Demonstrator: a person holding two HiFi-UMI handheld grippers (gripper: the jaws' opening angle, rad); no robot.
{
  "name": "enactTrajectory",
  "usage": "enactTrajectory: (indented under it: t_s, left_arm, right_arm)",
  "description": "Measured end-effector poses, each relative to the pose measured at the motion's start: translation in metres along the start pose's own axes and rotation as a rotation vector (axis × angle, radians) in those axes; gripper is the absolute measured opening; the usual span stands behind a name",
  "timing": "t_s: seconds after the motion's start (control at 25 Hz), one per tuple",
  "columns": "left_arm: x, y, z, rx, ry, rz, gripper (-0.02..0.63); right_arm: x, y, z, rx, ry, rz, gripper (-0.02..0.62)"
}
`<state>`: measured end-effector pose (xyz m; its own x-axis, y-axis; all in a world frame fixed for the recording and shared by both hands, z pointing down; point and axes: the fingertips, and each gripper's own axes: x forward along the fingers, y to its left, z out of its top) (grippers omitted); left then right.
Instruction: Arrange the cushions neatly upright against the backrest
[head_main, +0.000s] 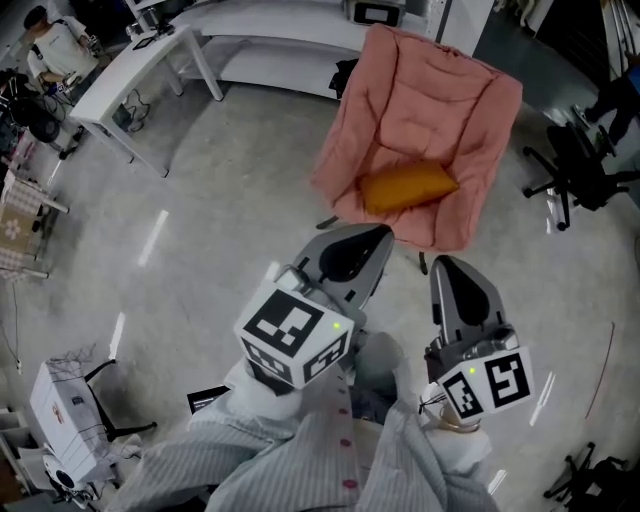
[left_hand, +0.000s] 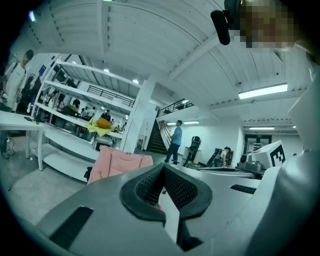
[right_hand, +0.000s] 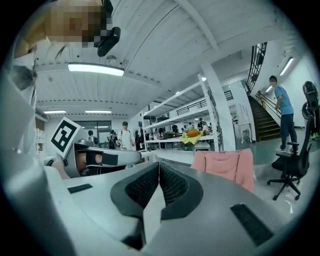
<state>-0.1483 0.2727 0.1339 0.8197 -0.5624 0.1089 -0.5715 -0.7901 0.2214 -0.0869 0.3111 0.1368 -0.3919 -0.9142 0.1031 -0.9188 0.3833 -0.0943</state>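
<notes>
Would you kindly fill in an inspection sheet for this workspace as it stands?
Surface: pink armchair, seat partly bare.
Job's things: one orange cushion lying flat on the seat, not upright against the backrest.
Clutter: nothing seen on the armchair.
Grippers: left hand-held gripper and right hand-held gripper both shut, empty, short of the armchair.
Cables: nothing seen near the armchair.
Surroundings: grey floor, white desk, black office chairs, seated person.

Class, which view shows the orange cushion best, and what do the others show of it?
The head view: the orange cushion lies flat on the seat of the pink armchair, unobstructed. Both gripper views show only the armchair's backrest; their own jaws hide the cushion.
</notes>
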Motion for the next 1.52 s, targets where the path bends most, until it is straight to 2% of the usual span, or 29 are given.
enactTrajectory:
  t_s: [0.24, 0.56, 1.16, 1.52]
  left_arm:
    - [0.024, 0.021, -0.005, -0.017, 0.02, -0.001, 0.009]
    - [0.08, 0.072, 0.014, -0.008, 0.016, 0.039, 0.009]
    - [0.26, 0.153, 0.069, -0.016, -0.005, 0.091, 0.009]
    - [0.329, 0.184, 0.066, -0.046, 0.031, 0.122, 0.009]
  right_arm:
    - [0.023, -0.021, -0.006, 0.013, 0.02, -0.012, 0.014]
    - [0.086, -0.069, 0.002, 0.018, 0.026, 0.02, 0.014]
    - [0.21, -0.23, 0.035, 0.026, 0.052, 0.086, 0.014]
    - [0.249, -0.302, 0.033, 0.051, 0.091, 0.089, 0.014]
